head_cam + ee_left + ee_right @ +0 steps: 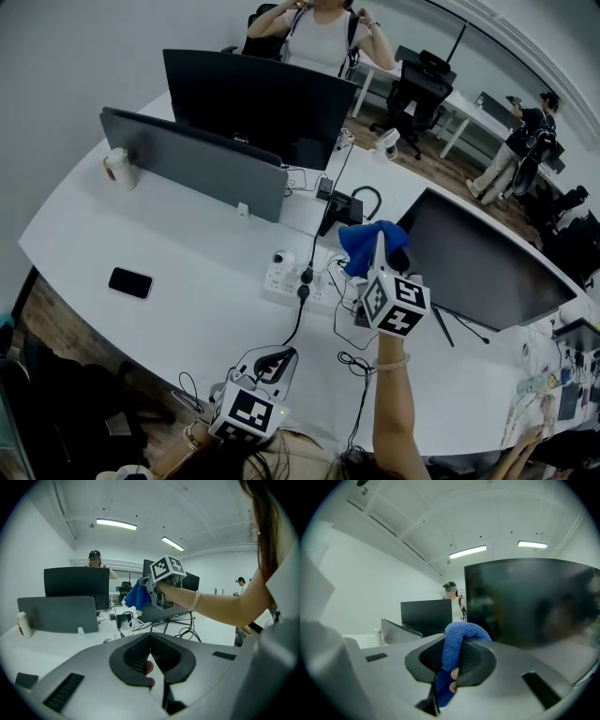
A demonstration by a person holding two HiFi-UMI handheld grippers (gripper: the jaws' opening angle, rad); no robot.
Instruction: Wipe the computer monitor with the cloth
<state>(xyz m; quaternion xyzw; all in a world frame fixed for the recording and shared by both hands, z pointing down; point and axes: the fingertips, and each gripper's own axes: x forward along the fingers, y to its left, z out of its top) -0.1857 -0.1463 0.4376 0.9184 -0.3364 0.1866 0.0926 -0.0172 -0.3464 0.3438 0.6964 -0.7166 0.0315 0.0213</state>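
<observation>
My right gripper [382, 246] is shut on a blue cloth [367, 241], raised close to the left edge of the dark monitor [478, 267] at the right of the desk. In the right gripper view the cloth [457, 644] bulges out between the jaws, and the monitor's black screen [529, 602] fills the right side just beyond it. In the left gripper view the cloth [137, 595] hangs from the right gripper in front of that monitor [165, 612]. My left gripper [269, 360] is low near the desk's front edge, jaws shut with nothing between them.
A second black monitor [258, 105] and a grey divider panel [192, 161] stand at the back of the white desk [178, 272]. A phone [130, 282], a power strip [286, 281], cables and a white bottle [118, 170] lie about. A person [323, 33] stands behind.
</observation>
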